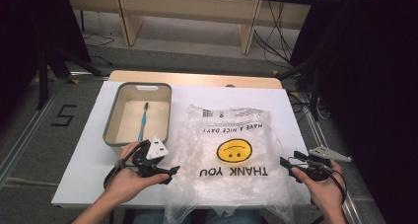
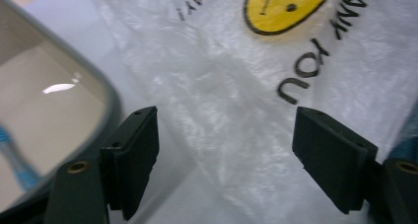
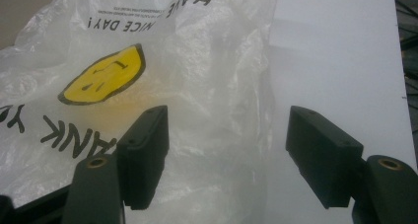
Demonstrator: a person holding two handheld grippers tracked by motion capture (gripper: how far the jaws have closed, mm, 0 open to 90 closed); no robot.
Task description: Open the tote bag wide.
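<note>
Crinkled plastic bag [image 1: 231, 150] lies flat; left gripper [image 1: 170, 170] and right gripper [image 1: 284, 162], both wide open and empty, approach its edges, pinch next.

Your high view looks down from above; both gripper views sit close, sharing the bag [image 1: 231, 150] beyond their jaws.

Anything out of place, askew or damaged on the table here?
Nothing looks damaged or spilled. The plastic bag lies crumpled, its print upside down to the person, its near end hanging over the table edge. A blue toothbrush lies alone in the grey bin. Both grippers are open.
</note>
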